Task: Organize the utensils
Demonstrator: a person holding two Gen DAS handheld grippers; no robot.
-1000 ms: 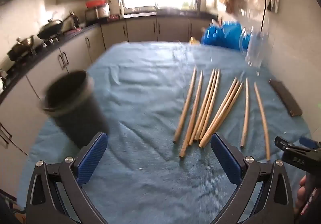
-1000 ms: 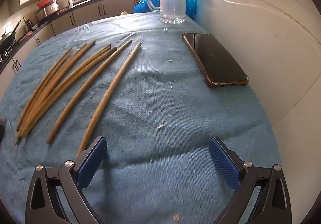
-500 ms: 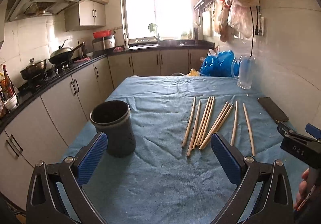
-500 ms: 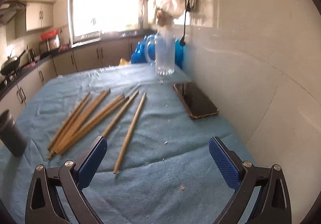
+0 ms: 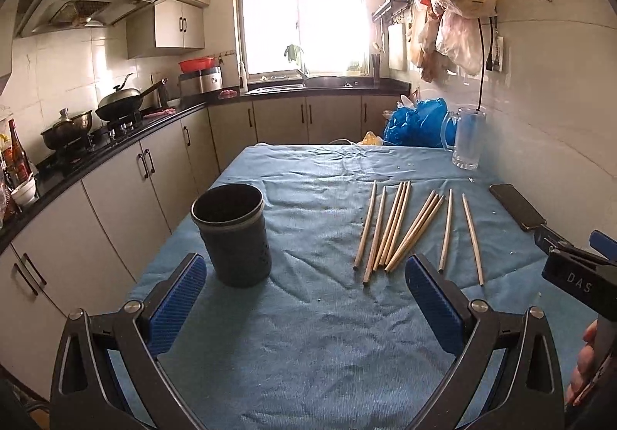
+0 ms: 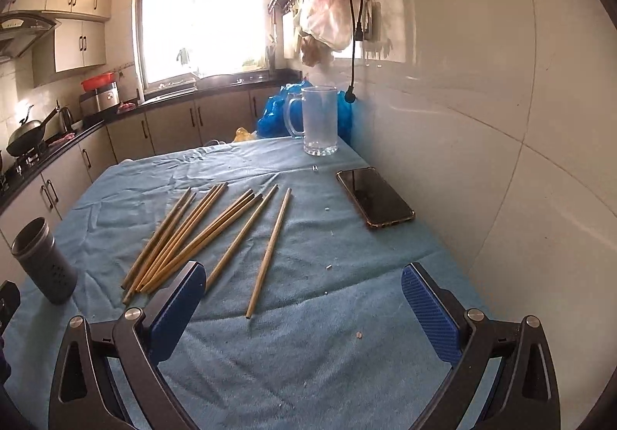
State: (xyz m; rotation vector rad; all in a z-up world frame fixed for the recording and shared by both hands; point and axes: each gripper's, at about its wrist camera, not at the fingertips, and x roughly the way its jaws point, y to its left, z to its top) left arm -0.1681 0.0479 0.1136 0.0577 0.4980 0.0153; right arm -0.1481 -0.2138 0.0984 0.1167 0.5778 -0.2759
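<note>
— Kitchen table first: what's under you?

— Blue cloth [image 5: 308, 333] covers the table, wrinkled toward the far end. My left gripper [image 5: 304, 299] hangs over its near edge with the blue pads spread wide, nothing between them. My right gripper [image 6: 304, 306] is the same, wide apart and empty, nearer the tiled wall.

— And the utensils?

— Just past my left pad stands the dark holder cup [image 5: 232, 235], upright on the cloth, its inside too dark to read. To its right the wooden chopsticks [image 5: 389, 227] lie flat, a loose fan of them pointing away from me, with two lying slightly apart on the wall side. None touches the cup.

— Beyond those?

— Dark phone [image 6: 376, 196] flat beside the wall, then a glass mug [image 6: 318, 119] at the far corner, blue plastic bag [image 5: 418, 119] behind it. Counters and a bright window [image 5: 299, 17] close the room.
</note>
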